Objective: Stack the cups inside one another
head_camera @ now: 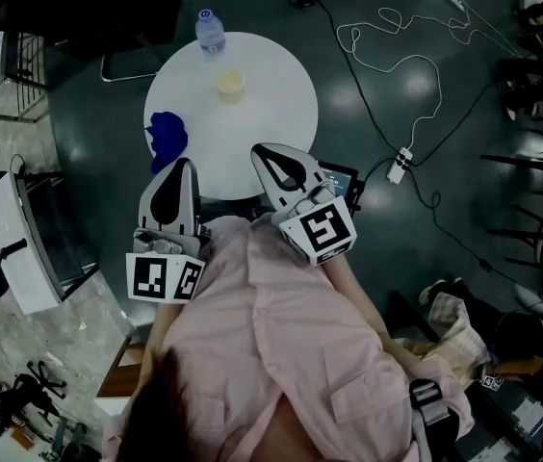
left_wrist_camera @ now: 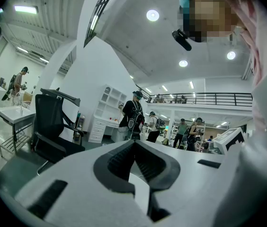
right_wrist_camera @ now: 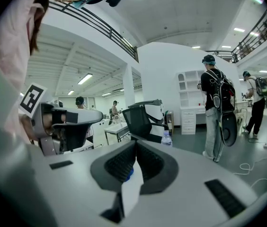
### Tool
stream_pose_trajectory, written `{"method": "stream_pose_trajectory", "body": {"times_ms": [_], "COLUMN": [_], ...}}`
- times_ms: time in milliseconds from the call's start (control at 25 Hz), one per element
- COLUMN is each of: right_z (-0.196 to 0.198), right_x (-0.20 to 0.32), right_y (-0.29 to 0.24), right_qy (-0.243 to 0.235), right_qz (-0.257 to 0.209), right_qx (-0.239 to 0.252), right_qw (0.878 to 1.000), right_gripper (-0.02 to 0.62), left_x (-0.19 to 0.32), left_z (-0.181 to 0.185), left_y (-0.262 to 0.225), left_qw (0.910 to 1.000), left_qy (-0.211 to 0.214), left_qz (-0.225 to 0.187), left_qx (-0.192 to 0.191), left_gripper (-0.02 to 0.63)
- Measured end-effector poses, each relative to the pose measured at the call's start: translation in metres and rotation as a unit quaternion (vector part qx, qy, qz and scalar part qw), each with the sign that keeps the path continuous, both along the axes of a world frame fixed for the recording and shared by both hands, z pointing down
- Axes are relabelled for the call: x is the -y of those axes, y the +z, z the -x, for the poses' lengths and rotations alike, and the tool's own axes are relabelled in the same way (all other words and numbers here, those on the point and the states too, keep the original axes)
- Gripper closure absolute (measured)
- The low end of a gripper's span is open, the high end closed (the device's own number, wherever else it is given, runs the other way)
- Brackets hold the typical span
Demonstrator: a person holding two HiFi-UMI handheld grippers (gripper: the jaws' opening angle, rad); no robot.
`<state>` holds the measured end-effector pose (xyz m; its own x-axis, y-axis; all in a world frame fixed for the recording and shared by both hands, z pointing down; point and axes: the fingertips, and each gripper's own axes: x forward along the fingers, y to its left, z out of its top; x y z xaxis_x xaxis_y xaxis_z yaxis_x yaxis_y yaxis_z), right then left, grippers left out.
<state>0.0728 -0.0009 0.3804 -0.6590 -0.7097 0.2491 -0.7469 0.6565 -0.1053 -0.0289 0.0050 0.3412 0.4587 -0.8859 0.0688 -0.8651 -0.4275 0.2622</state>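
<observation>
Fingers (left_wrist_camera: 119,161) of left gripper (head_camera: 184,165) pressed together, tips meeting, nothing between. Same with fingers (right_wrist_camera: 119,163) of right gripper (head_camera: 264,152): closed tight, empty. Both grippers held side by side over near rim of round white worktop (head_camera: 271,114), close against pink shirt (head_camera: 281,335), well apart from cup (head_camera: 230,82). Cup pale yellow, upright toward far side of worktop, near clear bottle (head_camera: 211,32) at far rim. Blue cloth (head_camera: 168,138) bunched at left rim, just ahead of left gripper. White cable (head_camera: 387,61) looped on dark floor (head_camera: 368,258) off to the right.
</observation>
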Motion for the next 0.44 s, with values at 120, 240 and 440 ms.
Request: {"method": "stream_pose_trajectory", "body": {"times_ms": [120,240,440], "right_z": [-0.0004,0.0003,-0.0002], "right_x": [0.0000,0.0007,0.0018], "right_y": [0.0018,0.0016,0.0030], "right_qy": [-0.001,-0.002,-0.002], "right_qz": [0.001,0.001,0.003], "right_qx": [0.000,-0.001,-0.001], "right_qw": [1.000,1.000,1.000], "right_gripper": [0.565,0.565,0.565], "left_x": [0.0002,0.0008,0.0020], "left_z": [0.0001,0.0001,-0.0001], "left_y": [0.0001,0.0006,0.0004], "left_qw": [1.0000,1.0000,1.0000], "left_qy": [-0.001,-0.001,-0.002], "left_qz": [0.000,0.001,0.001], "left_qx": [0.000,0.000,-0.001], "left_gripper": [0.588,0.588,0.588]}}
